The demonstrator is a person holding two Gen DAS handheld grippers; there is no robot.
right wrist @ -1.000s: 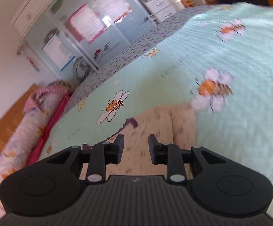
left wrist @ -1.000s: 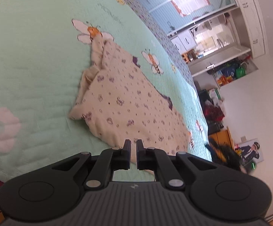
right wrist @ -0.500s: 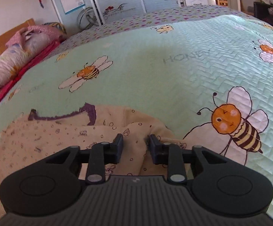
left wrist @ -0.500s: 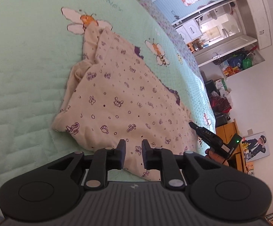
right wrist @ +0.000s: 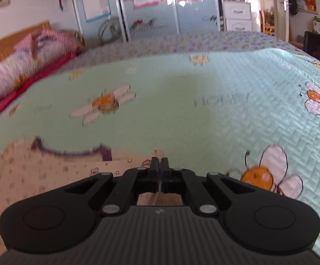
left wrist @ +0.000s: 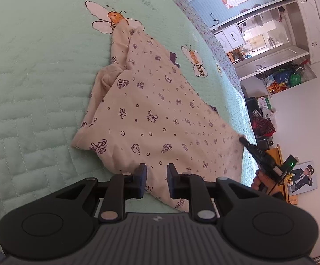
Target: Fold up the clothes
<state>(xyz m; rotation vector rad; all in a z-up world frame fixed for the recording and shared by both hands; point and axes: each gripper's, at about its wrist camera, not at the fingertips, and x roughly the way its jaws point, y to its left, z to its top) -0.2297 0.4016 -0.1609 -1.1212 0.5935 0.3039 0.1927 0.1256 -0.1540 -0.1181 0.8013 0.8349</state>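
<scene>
A cream garment (left wrist: 151, 110) with small purple prints and purple trim lies crumpled on the mint-green bee quilt (left wrist: 27, 66). My left gripper (left wrist: 157, 170) is open just above the garment's near edge, with fabric showing between its fingers. In the right wrist view my right gripper (right wrist: 159, 162) is shut on a fold of the cream garment (right wrist: 49, 170), and a bit of cloth pokes out past the tips. The quilt (right wrist: 182, 110) stretches ahead of it. The left wrist view also shows the right gripper (left wrist: 261, 154), held by a hand, at the garment's far right corner.
Rolled pink bedding (right wrist: 27, 53) and a wooden headboard lie along the bed's left side. Cupboard doors with posters (right wrist: 148, 0) stand behind the bed. Beyond the bed's right edge are dark clutter (left wrist: 261, 119) and a wall picture (left wrist: 303, 176).
My left gripper has opened and come closer to the garment's near edge. My right gripper has gone from open to shut on the cloth, and its view has swung.
</scene>
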